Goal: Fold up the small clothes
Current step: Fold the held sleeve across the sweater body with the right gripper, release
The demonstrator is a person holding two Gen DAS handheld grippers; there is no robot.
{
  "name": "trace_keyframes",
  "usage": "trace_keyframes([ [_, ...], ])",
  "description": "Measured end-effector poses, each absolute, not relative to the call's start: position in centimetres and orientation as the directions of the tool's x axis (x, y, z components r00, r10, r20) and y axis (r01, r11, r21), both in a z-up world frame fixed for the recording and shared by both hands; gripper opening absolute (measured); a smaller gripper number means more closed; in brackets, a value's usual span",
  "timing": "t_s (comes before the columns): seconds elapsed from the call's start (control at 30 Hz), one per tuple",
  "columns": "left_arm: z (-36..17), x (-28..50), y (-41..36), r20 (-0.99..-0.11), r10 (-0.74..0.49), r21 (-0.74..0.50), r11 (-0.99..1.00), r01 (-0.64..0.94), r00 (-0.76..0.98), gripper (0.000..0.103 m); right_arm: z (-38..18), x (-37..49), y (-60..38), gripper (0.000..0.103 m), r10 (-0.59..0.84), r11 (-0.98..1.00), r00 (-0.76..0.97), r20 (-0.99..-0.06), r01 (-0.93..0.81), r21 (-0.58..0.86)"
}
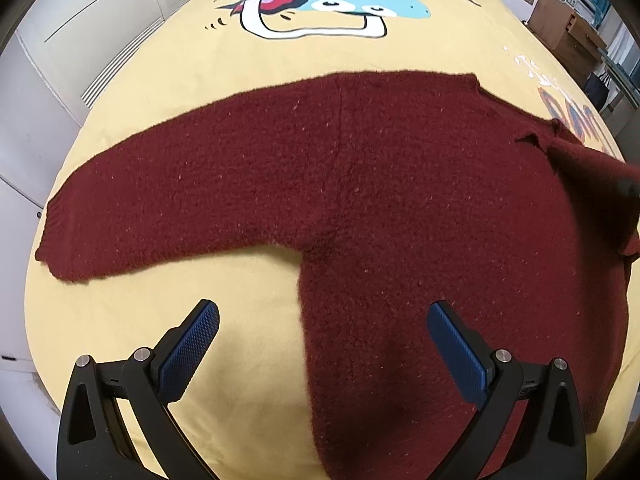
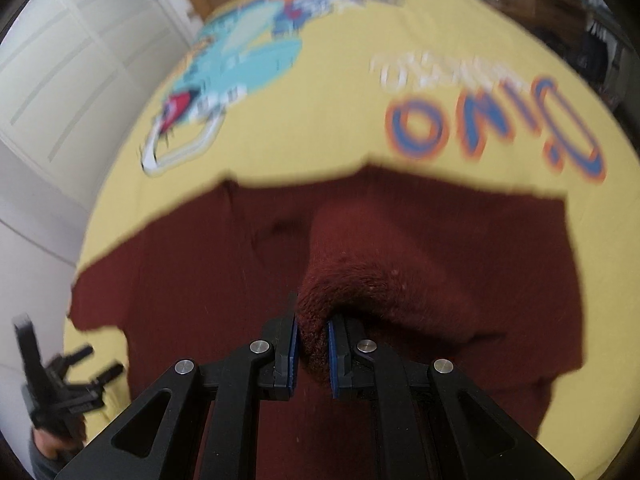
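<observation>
Our right gripper point(image 2: 313, 350) has its blue-padded jaws clamped on a bunched fold of the dark red fuzzy knitted sweater point(image 1: 400, 184), the cloth squeezed thick between the pads; from that pinch the fold rises as a rounded ridge over the rest of the sweater, which lies beneath it. Our left gripper point(image 1: 323, 336) hangs above the sweater's near side edge with its jaws wide apart and nothing between them; one blue pad stands over bare cloth beside the sweater, the other over the sweater's body. From the right wrist view we see that left gripper off the sweater's left corner, blurred, with a hand point(image 2: 50, 442) under it.

The sweater lies spread flat on the yellow bedspread with a cartoon dinosaur print point(image 1: 160, 88); one sleeve point(image 1: 132, 208) stretches out straight to the sweater's left, its cuff near the bedspread's edge; at the sweater's right side a dark flap of the knit is lifted. Beyond the sweater's far edge the bedspread shows the turquoise dinosaur and blue and orange lettering point(image 2: 496, 128); white panelled cupboard doors point(image 1: 80, 40) stand past the bedspread on the sleeve's side.
</observation>
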State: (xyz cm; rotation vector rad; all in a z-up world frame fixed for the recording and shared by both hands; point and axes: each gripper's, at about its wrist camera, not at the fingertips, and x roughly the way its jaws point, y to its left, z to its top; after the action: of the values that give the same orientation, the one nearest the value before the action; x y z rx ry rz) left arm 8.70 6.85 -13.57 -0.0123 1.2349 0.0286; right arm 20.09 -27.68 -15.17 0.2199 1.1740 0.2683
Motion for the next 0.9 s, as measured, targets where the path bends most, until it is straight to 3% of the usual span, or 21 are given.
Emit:
trace_keyframes([
  [0.37,-14.3,9.1,6.5,-0.949,0.021,0.015,1.000,-0.021,0.314,0.102,-20.5,19.2,-27.0,0.019,0.295,0.956,0.239,-0.925,-0.068,0.287],
  [0.43,-14.3,9.3,6.4,-0.949,0.027,0.021,1.000,-0.020,0.314,0.102,-20.0,19.2,-27.2,0.028,0.282,0.960,0.229,-0.932,-0.069,0.273],
  [0.5,-14.4,9.5,6.3,-0.950,0.026,0.021,1.000,-0.018,0.312,0.102,-19.4,19.1,-27.5,0.054,0.279,0.960,0.233,-0.932,-0.074,0.269],
  [0.67,-14.3,9.6,5.7,-0.949,0.021,0.021,1.000,-0.003,0.316,0.102,-17.4,18.1,-28.9,0.075,0.217,0.976,0.265,-0.940,-0.078,0.204],
  [0.9,-14.6,9.7,3.4,-0.949,0.013,0.042,0.996,0.084,0.316,0.102,-17.0,15.3,-33.1,0.077,0.225,0.974,0.263,-0.938,-0.050,0.219],
])
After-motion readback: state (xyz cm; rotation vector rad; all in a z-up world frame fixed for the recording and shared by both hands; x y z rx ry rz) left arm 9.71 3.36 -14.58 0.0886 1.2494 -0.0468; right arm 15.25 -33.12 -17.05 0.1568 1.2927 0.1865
